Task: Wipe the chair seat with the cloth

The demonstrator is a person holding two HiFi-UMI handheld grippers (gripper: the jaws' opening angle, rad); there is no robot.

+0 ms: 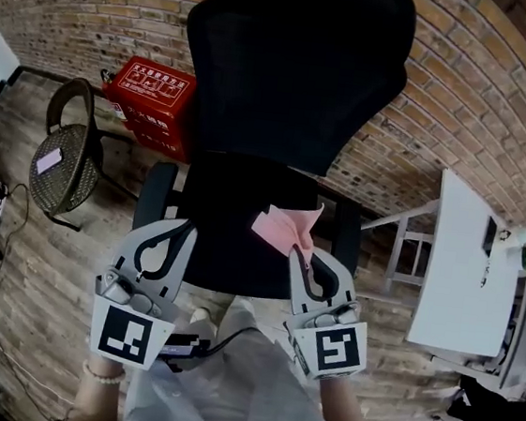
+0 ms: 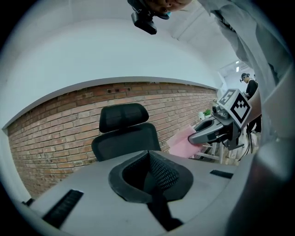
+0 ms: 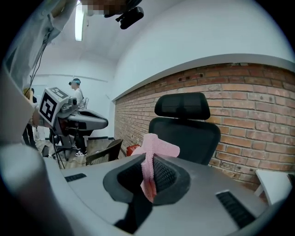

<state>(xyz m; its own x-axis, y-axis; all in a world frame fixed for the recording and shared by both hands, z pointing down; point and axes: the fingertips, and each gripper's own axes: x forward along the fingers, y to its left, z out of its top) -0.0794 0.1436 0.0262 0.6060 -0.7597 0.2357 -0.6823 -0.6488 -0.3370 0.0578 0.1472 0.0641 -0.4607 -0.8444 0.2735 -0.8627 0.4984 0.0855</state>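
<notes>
right gripper [image 1: 301, 258]: sitting at about 5 o'clock in the head view. Its fingers are clamping down on the pink cloth [image 1: 286, 227], and the right gripper view is showing the cloth [image 3: 155, 148] pinched right between the jaws [image 3: 148, 179] and flopping out over the top.

left gripper [image 1: 183, 232]: hanging out at 7 o'clock. Its fingers are pressing together with nothing in them, as its own view [image 2: 148, 160] is showing.

cloth: bunching up over the 2 o'clock part of the chair seat [image 1: 226, 248], just ahead of the right gripper's tips. Honestly can't tell if it's actually touching the seat or floating just over it.

chair seat: black, lying between the two grippers, with the tall black backrest [image 1: 293, 67] rising at 12 o'clock.

around it: a red box [image 1: 151, 98] is sitting at 10 o'clock by the brick wall [image 1: 464, 105]. A wicker chair [image 1: 64, 161] is standing at 9 o'clock, and a white table [image 1: 464, 266] at 3 o'clock.
</notes>
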